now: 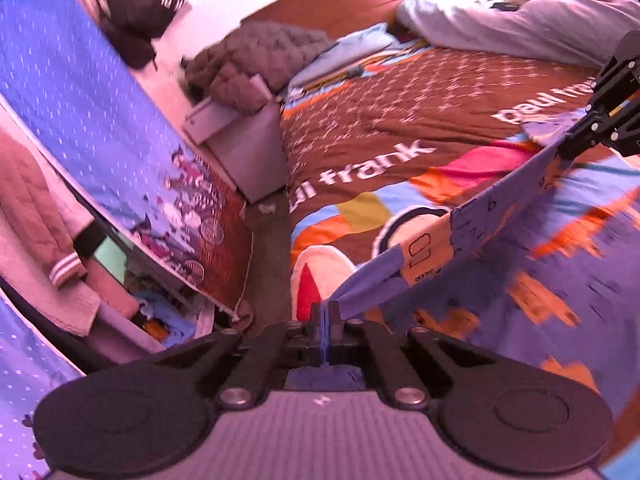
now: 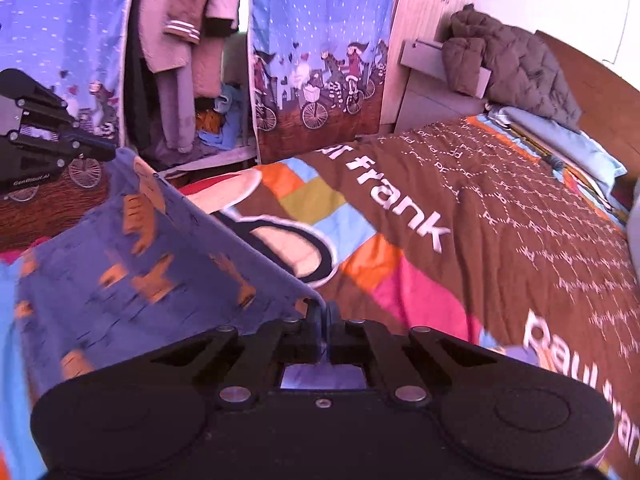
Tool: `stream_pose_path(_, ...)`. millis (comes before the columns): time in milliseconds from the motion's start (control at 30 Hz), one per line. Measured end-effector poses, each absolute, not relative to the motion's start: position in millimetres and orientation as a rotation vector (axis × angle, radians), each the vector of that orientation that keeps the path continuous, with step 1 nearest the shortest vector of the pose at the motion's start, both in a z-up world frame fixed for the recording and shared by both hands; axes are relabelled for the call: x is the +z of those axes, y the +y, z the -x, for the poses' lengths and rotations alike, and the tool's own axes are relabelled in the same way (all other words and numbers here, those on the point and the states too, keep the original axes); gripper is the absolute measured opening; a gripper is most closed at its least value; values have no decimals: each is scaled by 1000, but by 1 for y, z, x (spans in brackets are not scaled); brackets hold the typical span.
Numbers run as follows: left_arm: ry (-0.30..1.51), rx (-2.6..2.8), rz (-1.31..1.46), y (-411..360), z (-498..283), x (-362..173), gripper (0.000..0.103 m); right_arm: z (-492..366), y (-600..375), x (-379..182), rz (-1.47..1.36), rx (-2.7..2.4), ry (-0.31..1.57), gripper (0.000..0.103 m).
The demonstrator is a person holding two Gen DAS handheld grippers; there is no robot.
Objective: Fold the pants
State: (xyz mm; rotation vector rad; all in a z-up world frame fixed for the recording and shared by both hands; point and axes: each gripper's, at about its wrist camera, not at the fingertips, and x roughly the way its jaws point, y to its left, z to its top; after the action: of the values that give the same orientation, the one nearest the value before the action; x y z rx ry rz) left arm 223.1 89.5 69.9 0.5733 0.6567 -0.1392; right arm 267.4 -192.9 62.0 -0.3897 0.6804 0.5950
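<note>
Both clamped: left claw (image 1: 326, 312) and right claw (image 2: 325, 316) pinching pants (image 2: 132, 264) edge.

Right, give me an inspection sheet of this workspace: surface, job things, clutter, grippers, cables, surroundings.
Surface: bed with a brown patchwork bedspread.
Job's things: blue pants with orange print, lifted off the bed and stretched between both grippers.
Clutter: grey padded jacket on a bedside cabinet; bedding heaped at the head of the bed.
Grippers: left gripper shut on one corner of the pants; right gripper shut on another.
Cables: nothing seen.
Surroundings: blue fabric wardrobe, open, clothes hanging inside.
</note>
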Motion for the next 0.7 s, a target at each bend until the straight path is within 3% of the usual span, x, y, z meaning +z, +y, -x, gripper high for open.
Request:
stream_pose_path(367, 641, -222, -710, 79, -133, 6, 0, -118, -194, -5, 488, 548, 589, 0)
stream_pose_path(700, 641, -205, -731, 79, -121, -18, 0, -109, -189, -35, 457, 483, 563, 0)
